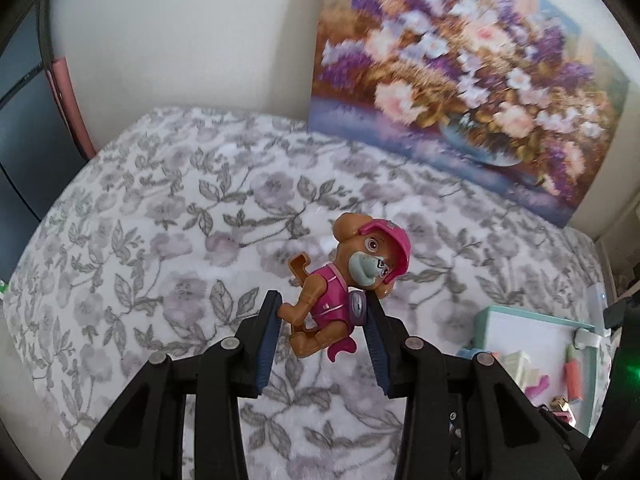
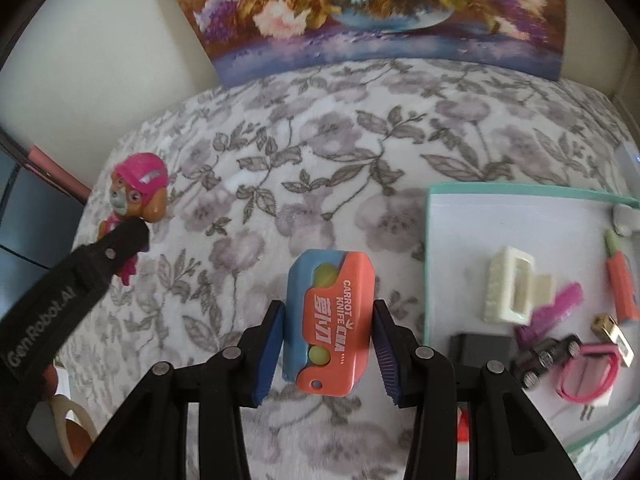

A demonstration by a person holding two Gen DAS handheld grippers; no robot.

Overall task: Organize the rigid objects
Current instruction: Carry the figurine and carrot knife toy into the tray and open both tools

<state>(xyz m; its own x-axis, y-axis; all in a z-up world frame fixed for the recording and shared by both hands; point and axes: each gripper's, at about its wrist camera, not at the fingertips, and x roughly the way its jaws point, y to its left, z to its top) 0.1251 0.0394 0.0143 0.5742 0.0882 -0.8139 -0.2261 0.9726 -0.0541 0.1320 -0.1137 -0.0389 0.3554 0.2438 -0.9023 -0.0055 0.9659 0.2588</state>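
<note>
Floral grey-and-white blanket [image 2: 320, 160] under everything, flower painting [image 1: 460, 92] propped against the wall behind. Nearest me, my left gripper [image 1: 324, 312] is clenched on the toy pup figure [image 1: 344, 280], pads biting its pink torso, head and helmet sticking out past the tips, lifted clear of the blanket. My right gripper [image 2: 328, 320] is clamped on the orange-and-blue carrot knife toy [image 2: 328, 320], pads on its two long sides, also off the surface. Next out, the mint-rimmed tray [image 2: 432, 280] sits to the right, already holding a cream clip, a carrot-shaped piece, a pink band and some small dark bits. Risk, I judge: the pup is held low on an uneven body, so it could twist or slip out in transit; the knife toy's smooth sides could slide too. The right view shows the tray contents fully and the left gripper's finger from outside; the left view clips the tray at its edge.
</note>
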